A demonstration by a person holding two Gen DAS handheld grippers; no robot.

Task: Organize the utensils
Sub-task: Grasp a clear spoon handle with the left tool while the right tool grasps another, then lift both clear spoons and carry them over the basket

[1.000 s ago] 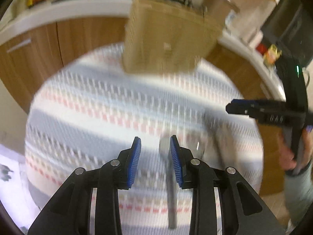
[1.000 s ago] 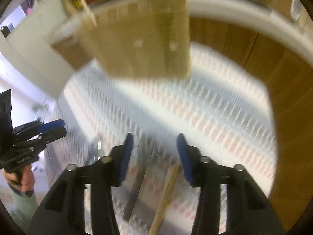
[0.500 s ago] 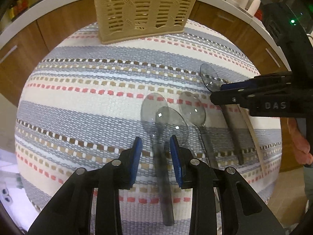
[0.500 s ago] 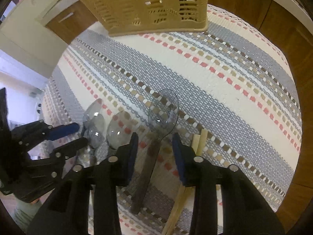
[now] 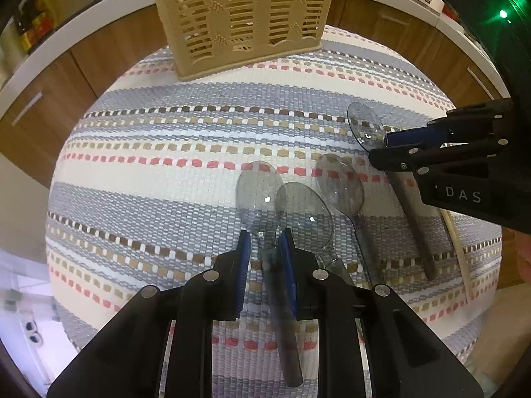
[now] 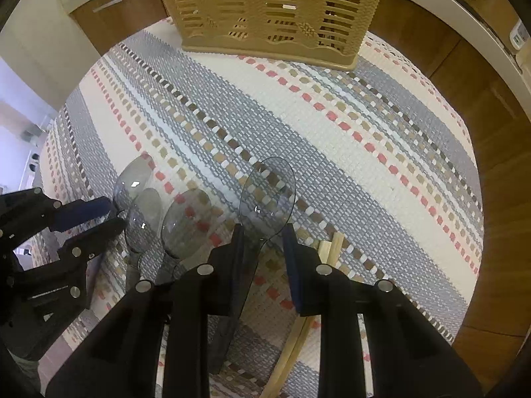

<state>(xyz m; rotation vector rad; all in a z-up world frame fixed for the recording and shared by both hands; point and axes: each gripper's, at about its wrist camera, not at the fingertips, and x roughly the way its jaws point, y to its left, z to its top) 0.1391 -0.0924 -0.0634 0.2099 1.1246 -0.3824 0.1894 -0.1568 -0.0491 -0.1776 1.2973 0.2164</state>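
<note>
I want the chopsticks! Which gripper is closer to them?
Right. The right gripper straddles a clear spoon right beside the chopsticks; the left gripper is across the other spoons.

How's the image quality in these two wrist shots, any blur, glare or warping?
Left wrist view: sharp, strong fisheye bending the striped mat into a dome; small glints on the clear spoons; a green light flares top right. Right wrist view: also sharp, same warping; basket evenly lit; the spoon shows one glint.
</note>
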